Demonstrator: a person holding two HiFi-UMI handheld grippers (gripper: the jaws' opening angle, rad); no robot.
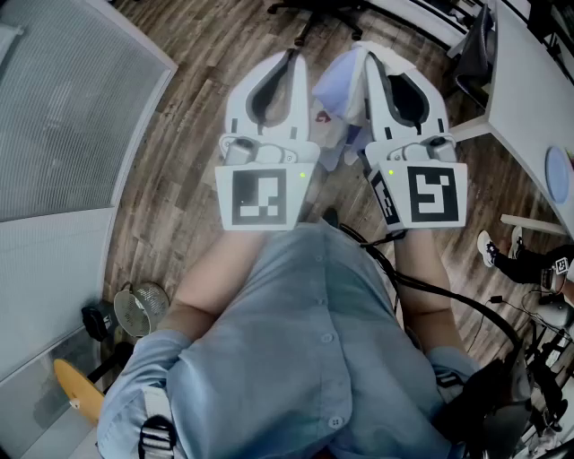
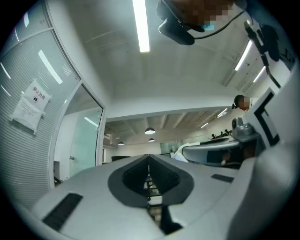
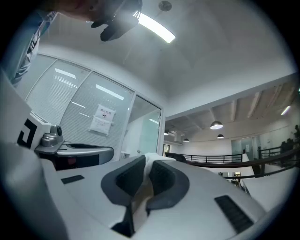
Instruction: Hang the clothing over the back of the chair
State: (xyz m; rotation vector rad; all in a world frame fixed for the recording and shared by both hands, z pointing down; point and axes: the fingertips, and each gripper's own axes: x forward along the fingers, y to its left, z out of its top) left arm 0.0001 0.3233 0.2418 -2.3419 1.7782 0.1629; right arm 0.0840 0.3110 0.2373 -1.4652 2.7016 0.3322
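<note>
Head view, looking steeply down: both tools are held out side by side over a wooden floor [image 1: 193, 170]. The right gripper [image 1: 372, 63] has its jaws pressed together on the clothing [image 1: 336, 94], a pale lavender-white garment. In the right gripper view, white cloth [image 3: 152, 159] is squeezed between the dark pads. From that pinch the clothing droops with its long axis running from 12 toward 6 o'clock, filling the gap between the two tools.

The left gripper [image 1: 289, 61] sits just beside the cloth, at its 9 o'clock. Its jaws are closed tip to tip, and the left gripper view shows nothing between them.

Beyond both tips, at 12 o'clock, only the wheeled base of a dark office chair [image 1: 316, 11] is visible. A second dark chair [image 1: 475, 54] stands at 2 o'clock by a white desk [image 1: 529, 99]. Which one is meant cannot be told. Either way the garment probably has to be carried forward, away from the body, with the left gripper nearest its free hanging side.
</note>
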